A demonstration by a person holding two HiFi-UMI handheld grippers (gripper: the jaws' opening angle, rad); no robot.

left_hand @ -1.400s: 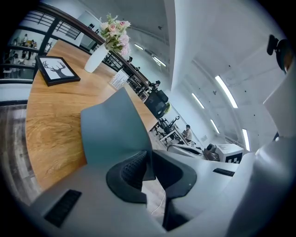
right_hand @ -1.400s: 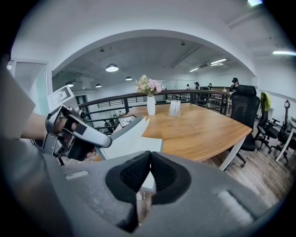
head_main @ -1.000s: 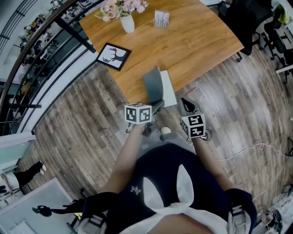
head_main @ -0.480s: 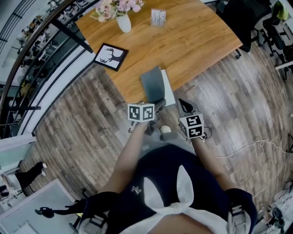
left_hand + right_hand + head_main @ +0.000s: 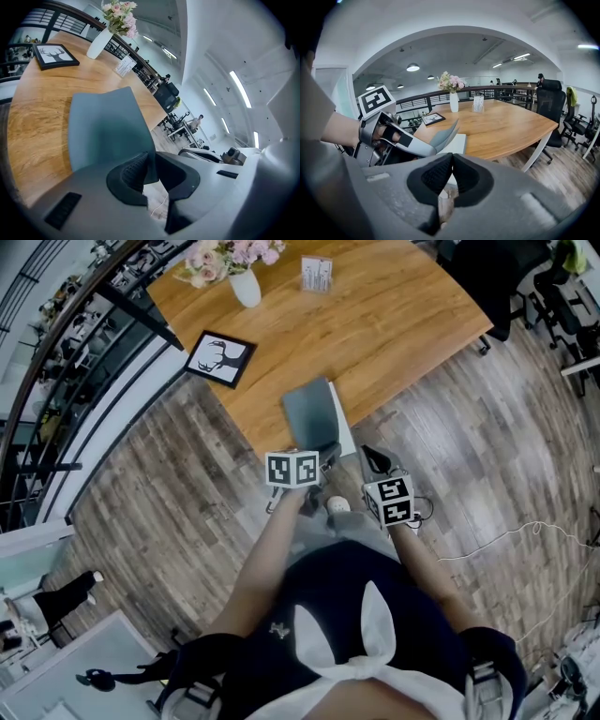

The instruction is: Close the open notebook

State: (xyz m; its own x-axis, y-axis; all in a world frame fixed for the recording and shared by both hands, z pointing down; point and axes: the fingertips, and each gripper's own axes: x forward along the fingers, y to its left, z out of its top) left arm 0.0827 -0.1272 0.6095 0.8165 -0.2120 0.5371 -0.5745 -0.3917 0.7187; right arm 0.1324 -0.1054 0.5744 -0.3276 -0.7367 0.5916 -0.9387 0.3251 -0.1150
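1. The notebook [image 5: 342, 423] lies at the near edge of the wooden table [image 5: 403, 324], its grey-blue cover [image 5: 309, 412] raised at a slant over the white pages
2. The left gripper [image 5: 325, 452] pinches the cover's near edge between narrowly set jaws that have just eased a little wider
3. The right gripper [image 5: 373, 458] hovers just beside it, off the table's edge, jaws pressed together on nothing
4. Farther back on the table stand a framed deer print [image 5: 217, 358] and a vase of pink flowers [image 5: 242, 277]

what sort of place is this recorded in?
Most likely an open-plan office: a large wooden table, a black office chair beside it, and long strip lights on a high white ceiling.
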